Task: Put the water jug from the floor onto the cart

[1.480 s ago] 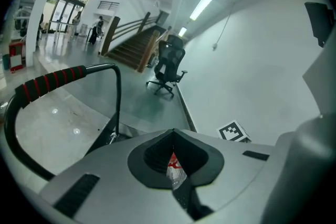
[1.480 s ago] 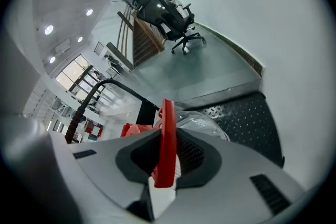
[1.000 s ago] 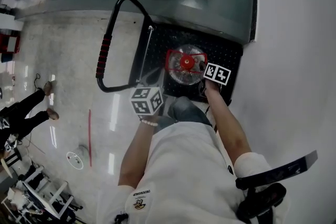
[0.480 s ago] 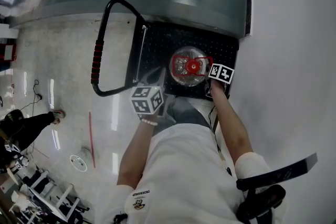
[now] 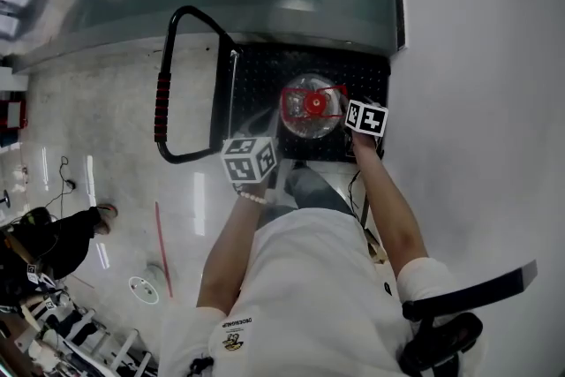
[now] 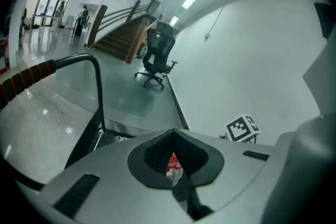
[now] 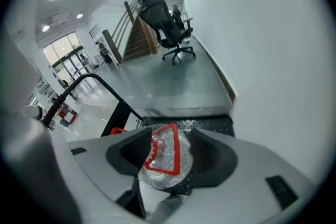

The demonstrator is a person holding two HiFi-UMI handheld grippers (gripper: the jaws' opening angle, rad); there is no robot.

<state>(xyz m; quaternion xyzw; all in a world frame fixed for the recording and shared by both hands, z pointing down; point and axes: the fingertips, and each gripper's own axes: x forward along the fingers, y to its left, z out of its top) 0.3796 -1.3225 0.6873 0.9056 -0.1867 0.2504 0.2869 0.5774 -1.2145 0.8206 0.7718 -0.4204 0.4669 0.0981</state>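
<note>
Standing upright on the cart's [image 5: 256,75] black deck is the water jug [image 5: 309,106]. Right gripper [image 7: 170,152]: jaws have just been opening, now spread either side of the jug's red handle. Left gripper [image 6: 173,165]: jaws together.

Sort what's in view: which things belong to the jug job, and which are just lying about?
Job: water jug on the cart; right gripper, jaws just opened, the jug showing between them.
Just around: office chair; staircase; bystander on the floor.
</note>
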